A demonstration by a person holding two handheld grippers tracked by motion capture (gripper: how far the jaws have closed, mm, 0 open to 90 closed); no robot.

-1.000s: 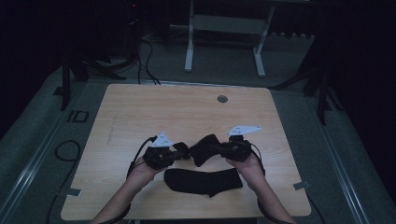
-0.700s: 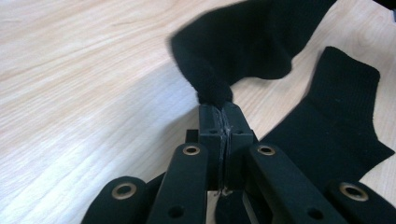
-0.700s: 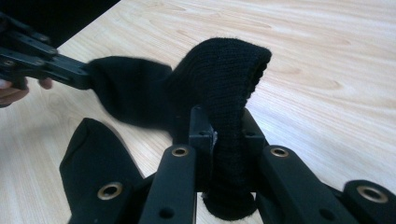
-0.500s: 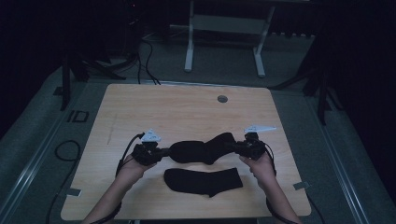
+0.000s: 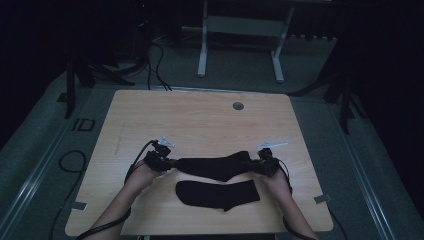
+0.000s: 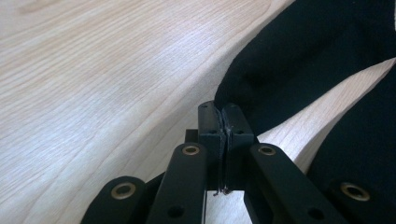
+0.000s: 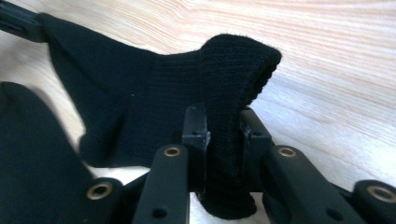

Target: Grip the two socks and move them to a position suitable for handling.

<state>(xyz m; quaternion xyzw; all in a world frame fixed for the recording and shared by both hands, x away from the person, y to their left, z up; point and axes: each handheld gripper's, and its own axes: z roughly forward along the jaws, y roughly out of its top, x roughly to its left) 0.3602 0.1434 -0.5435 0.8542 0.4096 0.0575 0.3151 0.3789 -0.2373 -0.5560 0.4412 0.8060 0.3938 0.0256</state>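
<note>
Near the table's [image 5: 150, 120] front edge, the left gripper [image 5: 161, 161] and right gripper [image 5: 261, 165] each clamp an end of a stretched black sock [image 5: 215, 166]; the right's jaws have just been opening. A second sock [image 5: 217, 194] lies just before it, unobstructed.

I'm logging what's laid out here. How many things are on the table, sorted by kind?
Black socks: 2, one stretched between the grippers, one lying flat nearer the person
Hand-held grippers: 2, left gripper and right gripper
Table: 1
Total: 5
</note>
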